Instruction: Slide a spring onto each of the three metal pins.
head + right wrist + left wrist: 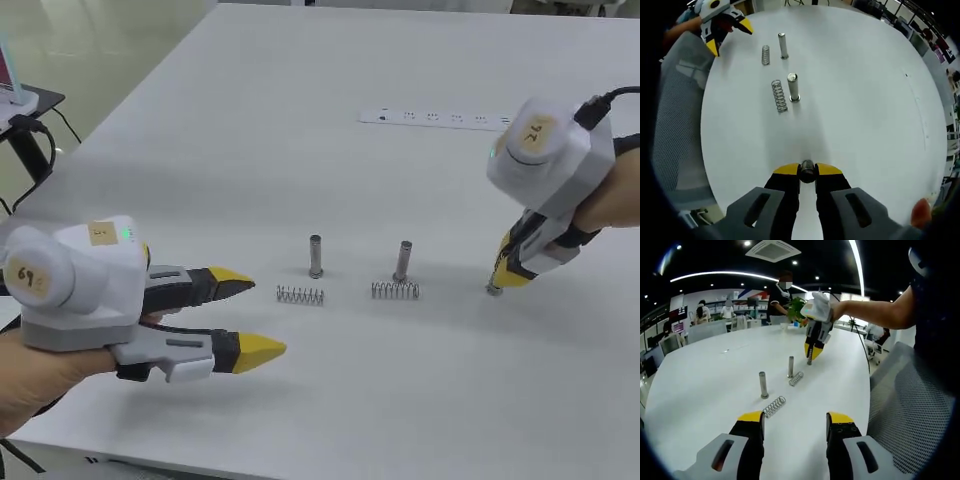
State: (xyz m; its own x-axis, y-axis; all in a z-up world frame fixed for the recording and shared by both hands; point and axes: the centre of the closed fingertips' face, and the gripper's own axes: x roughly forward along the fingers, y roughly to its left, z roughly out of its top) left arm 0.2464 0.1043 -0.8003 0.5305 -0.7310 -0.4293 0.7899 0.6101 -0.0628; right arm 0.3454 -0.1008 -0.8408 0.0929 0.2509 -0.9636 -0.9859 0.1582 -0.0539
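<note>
Two bare metal pins stand upright mid-table, the left pin [316,256] and the middle pin [403,261]. A spring [300,294] and a second spring [395,290] lie flat just in front of them. My left gripper [255,315] is open, hovering left of the first spring [774,406] and holding nothing. My right gripper [497,283] points down, shut on a third pin [807,172] at the table surface. I cannot tell whether a spring sits on that pin. The right gripper view has the middle pin [793,87] and its spring [779,95] further off.
A white power strip [440,118] lies at the back of the white table [250,150]. A dark stand [25,110] stands off the table's left edge. A grey mesh chair [910,405] is beside the table, with people far behind.
</note>
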